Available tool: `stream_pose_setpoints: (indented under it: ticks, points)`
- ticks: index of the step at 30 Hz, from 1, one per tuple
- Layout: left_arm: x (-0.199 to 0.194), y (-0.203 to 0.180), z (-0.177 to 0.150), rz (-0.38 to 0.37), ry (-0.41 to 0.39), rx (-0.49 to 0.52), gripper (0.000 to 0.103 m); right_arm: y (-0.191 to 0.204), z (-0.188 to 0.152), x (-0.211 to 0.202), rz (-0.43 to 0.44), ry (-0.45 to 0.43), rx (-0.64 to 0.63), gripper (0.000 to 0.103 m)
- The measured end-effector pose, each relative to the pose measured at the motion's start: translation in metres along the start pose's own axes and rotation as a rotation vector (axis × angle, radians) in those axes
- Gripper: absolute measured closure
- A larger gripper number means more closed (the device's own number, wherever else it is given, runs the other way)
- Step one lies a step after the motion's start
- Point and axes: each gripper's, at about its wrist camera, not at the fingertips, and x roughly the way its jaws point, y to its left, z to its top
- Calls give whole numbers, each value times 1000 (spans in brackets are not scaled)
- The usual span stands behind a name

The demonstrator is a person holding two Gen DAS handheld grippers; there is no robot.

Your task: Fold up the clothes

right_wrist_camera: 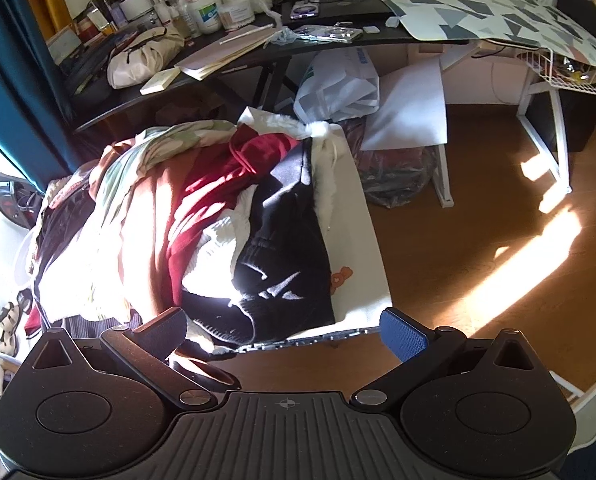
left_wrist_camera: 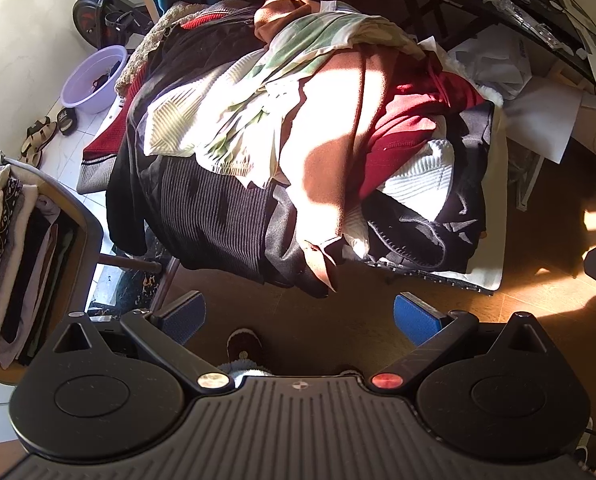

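1. The pile of clothes lies heaped on a small counter with a white top, standing on the brown wooden floor; sunlight falls across it.
2. In the pile, a tan garment drapes over the middle, with a dark red garment beside it, a black garment with a light print toward the right edge, and a green-and-cream patterned piece near the top.
3. The left tongs hang spread wide above the floor, just short of the pile's near edge, holding nothing.
4. The right tongs are likewise spread, empty, at the near end of the counter by the black garment.
5. At the far left of the left wrist view, a stack of folded clothes sits on a chair.
6. Behind the pile stands a dark desk crowded with bottles and papers; a lilac basin sits on the tiled floor.
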Motion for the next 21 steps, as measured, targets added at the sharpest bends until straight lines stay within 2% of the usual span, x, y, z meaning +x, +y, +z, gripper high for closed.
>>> stream_pose_setpoints:
  ticks: [7, 10, 14, 17, 21]
  points:
    - [27, 21, 24, -27, 68, -5, 1, 32, 7, 14, 61, -3, -42, 1]
    - [43, 35, 44, -58, 84, -1, 1, 48, 13, 22, 20, -15, -32, 1]
    - [65, 54, 87, -106, 98, 27, 1, 73, 23, 40, -82, -34, -24, 1]
    - [75, 76, 125, -165, 107, 16, 1, 100, 36, 59, -128, -17, -2, 1]
    - [83, 114, 172, -169, 79, -13, 1, 147, 55, 85, -160, -3, -10, 1]
